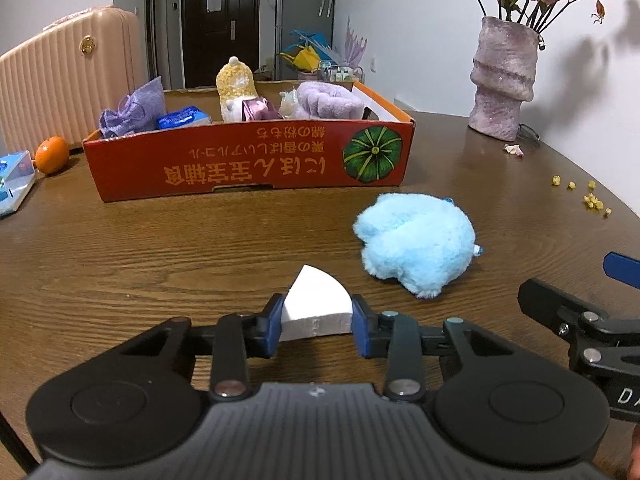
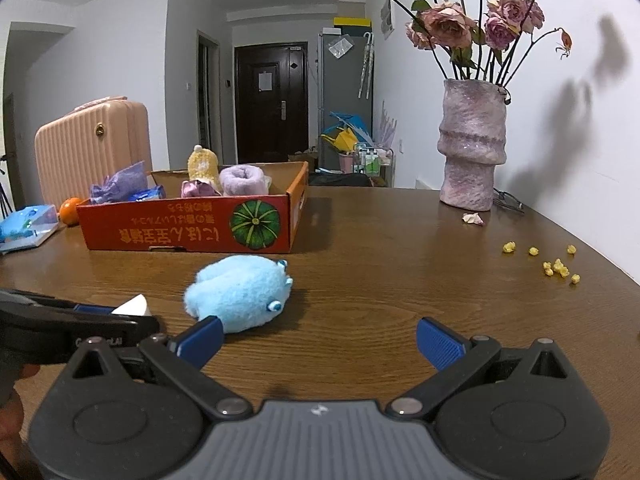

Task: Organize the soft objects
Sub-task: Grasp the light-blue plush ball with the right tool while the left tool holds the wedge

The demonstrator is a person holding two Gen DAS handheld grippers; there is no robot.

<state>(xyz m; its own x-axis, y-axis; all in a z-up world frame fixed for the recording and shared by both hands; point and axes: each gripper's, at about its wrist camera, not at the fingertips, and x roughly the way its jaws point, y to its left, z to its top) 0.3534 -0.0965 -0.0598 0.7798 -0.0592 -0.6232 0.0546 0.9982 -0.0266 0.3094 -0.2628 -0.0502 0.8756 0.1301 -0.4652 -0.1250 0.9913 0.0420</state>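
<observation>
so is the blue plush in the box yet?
No, the blue plush lies on the table, in front of the box.

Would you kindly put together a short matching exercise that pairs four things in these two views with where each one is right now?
Things:
1. white foam wedge
2. blue plush toy
3. lilac fluffy roll
4. orange

Places:
A. inside the red cardboard box
B. on the table, left of the box
C. clamped between the pads of the left gripper
D. loose on the table, ahead of the open right gripper

Pairs: 1-C, 2-D, 3-A, 4-B
</observation>
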